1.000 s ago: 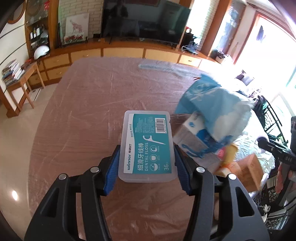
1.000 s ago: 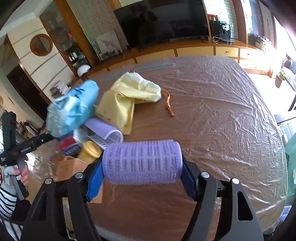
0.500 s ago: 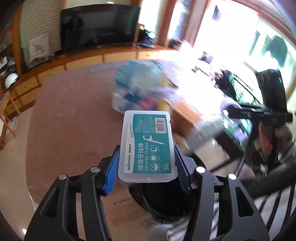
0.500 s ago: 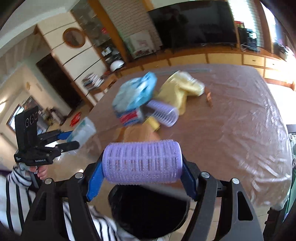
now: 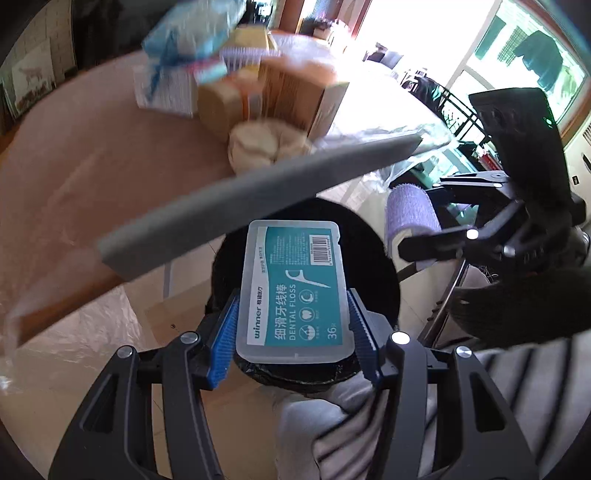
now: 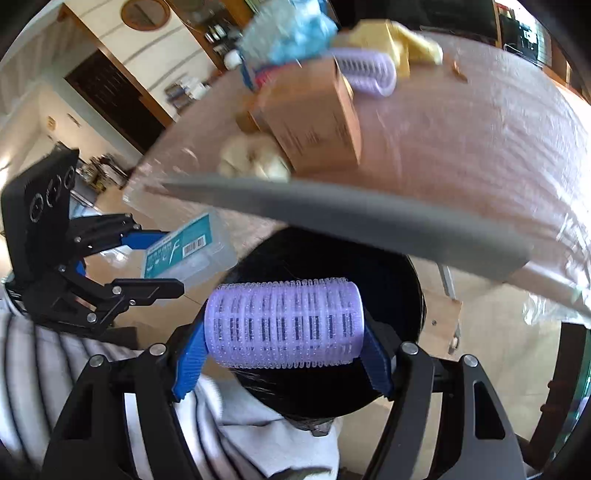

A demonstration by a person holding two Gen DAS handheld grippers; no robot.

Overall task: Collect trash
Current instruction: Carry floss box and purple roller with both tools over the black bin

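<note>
My left gripper is shut on a clear dental floss box with a teal label. It hangs over the round black bin below the table's edge. My right gripper is shut on a purple hair roller, held crosswise over the same black bin. In the left wrist view the right gripper shows at the right with the purple roller. From the right wrist camera, the left gripper appears at the left with the floss box.
The brown table under clear plastic film has a grey edge. On it lie a cardboard box, a crumpled tissue, a blue bag, a second purple roller and a yellow bag. A striped sleeve is close.
Both grippers have swung away from the tabletop and tipped down over the black bin beside the table. Each keeps its grip, the left on the floss box, the right on the roller.
</note>
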